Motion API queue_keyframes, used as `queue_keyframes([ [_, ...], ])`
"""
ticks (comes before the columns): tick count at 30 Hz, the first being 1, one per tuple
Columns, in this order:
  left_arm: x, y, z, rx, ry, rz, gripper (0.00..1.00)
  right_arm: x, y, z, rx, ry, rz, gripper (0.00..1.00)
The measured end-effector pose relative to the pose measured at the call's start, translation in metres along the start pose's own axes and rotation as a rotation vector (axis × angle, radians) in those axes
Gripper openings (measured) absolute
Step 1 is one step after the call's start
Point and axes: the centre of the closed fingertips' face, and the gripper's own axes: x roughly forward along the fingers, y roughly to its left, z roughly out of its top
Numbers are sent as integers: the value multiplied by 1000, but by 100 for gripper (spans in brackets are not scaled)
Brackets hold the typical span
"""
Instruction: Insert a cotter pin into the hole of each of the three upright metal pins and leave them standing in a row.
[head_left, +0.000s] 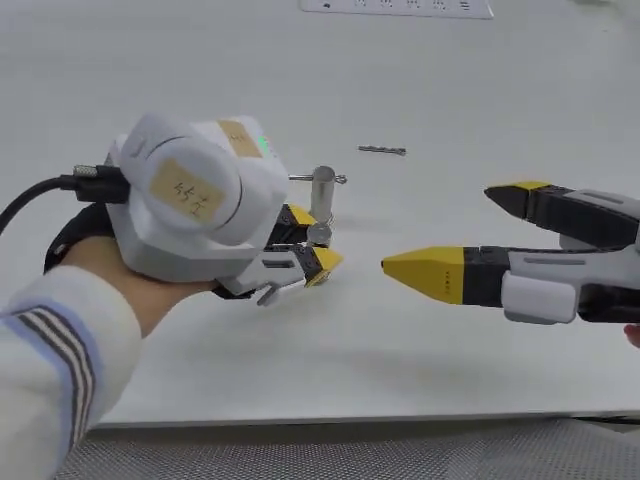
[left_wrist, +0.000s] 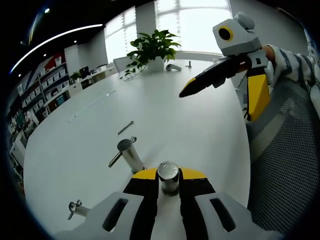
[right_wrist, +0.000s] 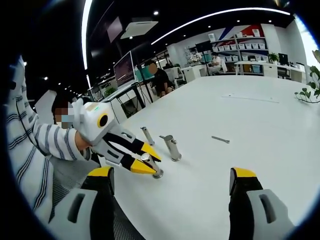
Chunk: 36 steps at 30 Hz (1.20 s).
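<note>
left tool (head_left: 315, 240) clenched on an upright metal pin (left_wrist: 169, 176) on the bench (head_left: 300, 340); right tool (head_left: 438, 228) released, jaws wide, well apart; a loose cotter pin (head_left: 383, 150) lies beyond

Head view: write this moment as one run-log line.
left gripper: shut on metal pin | right gripper: open | neighbouring pin: cottered | loose cotter pin: on table

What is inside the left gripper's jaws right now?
An upright metal pin, clamped by the left gripper. Its round top shows above the yellow tips. Its lower shaft and any hole in it are covered by the jaws, so what the hole holds cannot be told.
</note>
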Motion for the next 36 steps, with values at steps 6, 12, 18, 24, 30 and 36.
queue_keyframes([
  [6,-3,-1,2,15,-9,-24,27,-1,-1,0,2,-2,-3,94],
  [12,-19,-6,12,49,-73,-101,47,-2,-3,0,3,0,-9,94],
  [18,-43,-9,22,-39,-156,-137,62,-3,-4,0,1,3,-12,94],
  [24,-60,-2,16,-113,-170,-137,72,-6,-6,2,-5,10,-22,94],
  [30,-76,3,10,-148,-181,-119,90,-10,-12,4,-17,19,-36,94],
  [36,-82,-6,14,-202,-221,-106,99,-13,-20,9,-34,31,-47,93],
])
